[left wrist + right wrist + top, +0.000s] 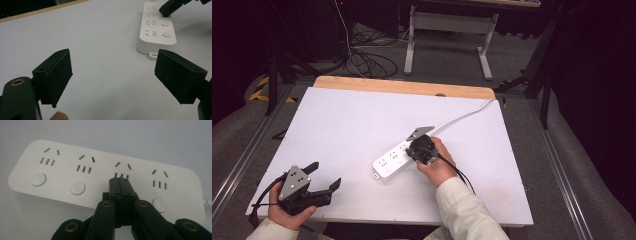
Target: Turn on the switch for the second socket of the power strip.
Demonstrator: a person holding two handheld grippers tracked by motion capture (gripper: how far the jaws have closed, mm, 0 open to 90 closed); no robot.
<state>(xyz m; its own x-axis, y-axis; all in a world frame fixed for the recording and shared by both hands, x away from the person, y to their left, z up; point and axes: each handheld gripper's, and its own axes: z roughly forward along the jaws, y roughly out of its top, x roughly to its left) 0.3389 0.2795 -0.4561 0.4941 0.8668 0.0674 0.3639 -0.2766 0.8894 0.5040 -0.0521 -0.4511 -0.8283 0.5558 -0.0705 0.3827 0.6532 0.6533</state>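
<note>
The right tongs are closed, jaws pressed flat together with nothing between them, and their joined tip sits on top of the power strip, over the spot where the third socket group's round button would be; whether it is pressing or only resting there cannot be told. The left tongs are wide open and empty, held just above the worktop at its near left corner, well apart from the strip.

The strip lies flat, a little right of the worktop's middle, angled so its free end points near-left and its white cable runs off to the far right edge. It looks like a rigid plastic shell, light enough to slide on the smooth white surface if pushed sideways, so a downward press should be kept straight. The glossy casing is probably slippery; the long side edges, or the free end with its small mounting tab, seem the best places to take hold, while the cable is soft and would only drag it.

Counted: one power strip, four socket groups, three round buttons showing beside them in the right gripper view, one cable, two tongs.
</note>
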